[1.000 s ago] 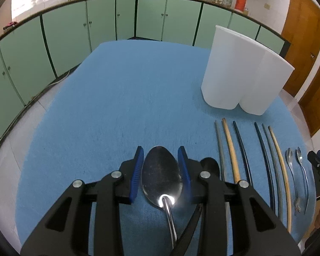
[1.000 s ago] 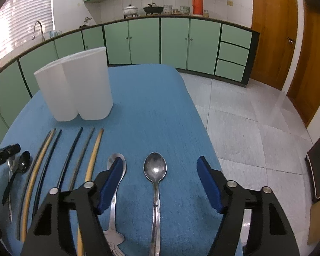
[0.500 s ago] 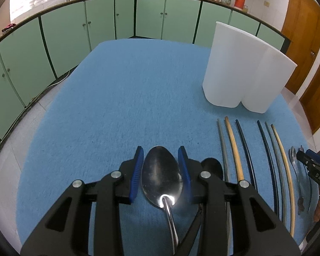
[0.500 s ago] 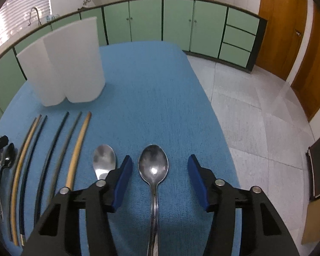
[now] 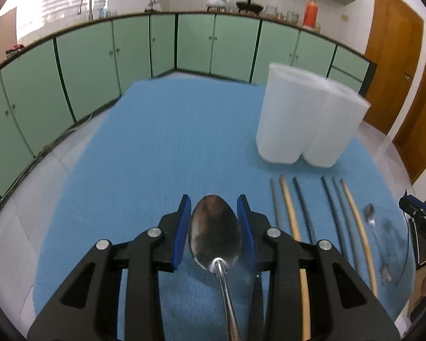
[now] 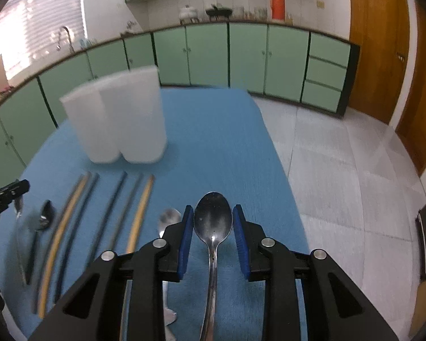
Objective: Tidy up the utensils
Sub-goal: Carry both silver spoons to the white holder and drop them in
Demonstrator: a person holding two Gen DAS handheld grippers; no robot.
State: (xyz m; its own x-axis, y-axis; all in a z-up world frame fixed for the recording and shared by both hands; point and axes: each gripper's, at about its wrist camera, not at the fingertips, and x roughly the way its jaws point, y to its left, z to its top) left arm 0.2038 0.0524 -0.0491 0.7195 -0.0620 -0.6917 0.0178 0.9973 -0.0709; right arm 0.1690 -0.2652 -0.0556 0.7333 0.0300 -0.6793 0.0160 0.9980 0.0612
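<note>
The left gripper is clamped on the bowl of a large steel spoon, its handle running back toward six o'clock, above the blue tablecloth. At two o'clock from it stands the white utensil holder, with a row of chopsticks lying at three o'clock. The right gripper is closing its blue pads against the bowl of a second spoon, with a third spoon flat on the cloth at nine o'clock.

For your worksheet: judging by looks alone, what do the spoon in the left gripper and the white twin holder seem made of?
Spoon: likely polished steel; its bowl mirrors the room. White holder: probably matte, slightly translucent plastic; soft, even, glare-free walls.
</note>
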